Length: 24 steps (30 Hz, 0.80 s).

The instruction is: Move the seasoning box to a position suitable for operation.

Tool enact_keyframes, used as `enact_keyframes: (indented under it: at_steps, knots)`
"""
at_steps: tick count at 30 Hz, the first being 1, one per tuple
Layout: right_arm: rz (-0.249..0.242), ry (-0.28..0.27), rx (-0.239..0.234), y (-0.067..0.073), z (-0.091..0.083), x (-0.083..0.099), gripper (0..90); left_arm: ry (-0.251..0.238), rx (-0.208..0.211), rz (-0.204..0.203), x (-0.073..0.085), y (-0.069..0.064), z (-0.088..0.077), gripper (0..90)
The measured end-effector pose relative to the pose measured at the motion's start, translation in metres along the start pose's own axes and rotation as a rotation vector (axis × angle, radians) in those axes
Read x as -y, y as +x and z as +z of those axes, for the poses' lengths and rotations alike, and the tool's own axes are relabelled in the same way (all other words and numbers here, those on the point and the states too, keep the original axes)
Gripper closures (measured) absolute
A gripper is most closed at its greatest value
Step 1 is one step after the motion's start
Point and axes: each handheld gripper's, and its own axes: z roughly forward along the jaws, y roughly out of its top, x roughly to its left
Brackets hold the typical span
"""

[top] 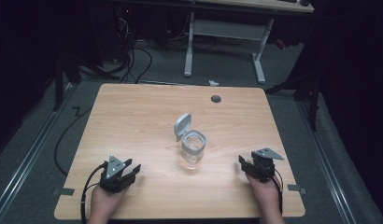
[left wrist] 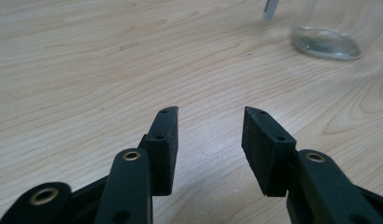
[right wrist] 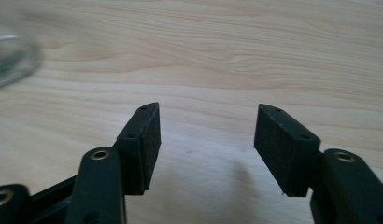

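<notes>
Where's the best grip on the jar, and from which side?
Probably the jar's clear body below the rim, jaws across it, coming level from the right gripper. It stands upright, and its open lid hangs off the far-left rim, so the near and right sides are free.

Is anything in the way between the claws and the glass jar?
No. Bare wooden table lies between the left claw and the glass jar, and between the right claw and the jar. Both claws are open and hold nothing.
</notes>
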Motion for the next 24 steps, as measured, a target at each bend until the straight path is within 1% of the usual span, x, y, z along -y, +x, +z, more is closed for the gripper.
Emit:
enact_keyframes:
  at_steps: [1,2,3,4,5,6,7,8,9,10,12,13,14,15,16,18,19,20,22,24]
  knots:
    - [0.0,0.0,0.0,0.0,0.0,0.0,42.0,0.0,0.0,0.0,0.0,0.0,0.0,56.3]
    - [-0.039,-0.001,-0.013,0.005,-0.003,0.003,47.9,0.002,0.002,-0.005,0.0,0.0,0.002,55.8]
    - [-0.039,-0.001,-0.013,0.005,-0.003,0.003,47.9,0.005,0.001,-0.003,0.001,0.0,0.003,55.8]
    - [-0.037,-0.016,-0.011,0.008,-0.007,0.006,57.9,0.014,0.002,0.002,0.003,-0.002,0.006,54.9]
    - [-0.037,-0.016,-0.011,0.008,-0.007,0.006,57.9,0.014,0.002,0.002,0.003,-0.002,0.006,54.9]
    - [-0.023,-0.03,-0.03,0.009,-0.009,0.006,62.6,0.026,0.007,0.009,0.004,-0.004,0.006,54.9]
    - [-0.017,-0.034,-0.048,0.011,-0.009,0.005,64.9,0.03,0.012,0.012,0.004,-0.004,0.006,54.9]
    - [-0.027,-0.045,-0.062,0.012,-0.009,0.005,66.8,0.029,0.018,0.005,0.003,-0.004,0.005,54.9]
    - [-0.027,-0.045,-0.062,0.012,-0.009,0.005,66.8,0.029,0.018,0.005,0.003,-0.004,0.005,54.6]
    - [-0.031,-0.057,-0.081,0.017,-0.011,0.003,70.9,0.026,0.023,-0.004,0.002,-0.004,0.004,54.1]
    - [-0.042,-0.072,-0.094,0.022,-0.012,0.001,74.3,0.026,0.034,-0.015,0.001,-0.001,0.002,53.1]
    - [-0.042,-0.072,-0.094,0.022,-0.012,0.001,74.3,0.026,0.034,-0.015,0.001,-0.001,0.002,52.5]
    - [-0.053,-0.085,-0.105,0.028,-0.01,-0.003,76.1,0.024,0.036,-0.015,0.0,0.001,0.001,51.9]
    - [-0.053,-0.085,-0.105,0.028,-0.01,-0.003,76.1,0.023,0.038,-0.018,0.0,0.002,0.001,51.5]
    - [-0.06,-0.082,-0.112,0.032,-0.008,-0.006,78.4,0.013,0.043,-0.034,-0.003,0.004,0.0,51.0]
    - [-0.085,-0.071,-0.106,0.037,-0.005,-0.008,78.7,0.002,0.049,-0.042,-0.005,0.007,-0.001,49.6]
    - [-0.085,-0.071,-0.106,0.037,-0.005,-0.008,78.7,0.002,0.049,-0.042,-0.005,0.007,-0.001,49.0]
    - [-0.092,-0.058,-0.116,0.041,-0.001,-0.01,79.4,-0.01,0.052,-0.053,-0.008,0.009,-0.002,48.4]
    - [-0.112,-0.05,-0.118,0.044,0.0,-0.012,79.8,-0.016,0.051,-0.051,-0.009,0.011,-0.003,47.5]
    - [-0.118,-0.054,-0.12,0.047,0.001,-0.016,80.1,-0.022,0.05,-0.045,-0.011,0.013,-0.005,46.5]
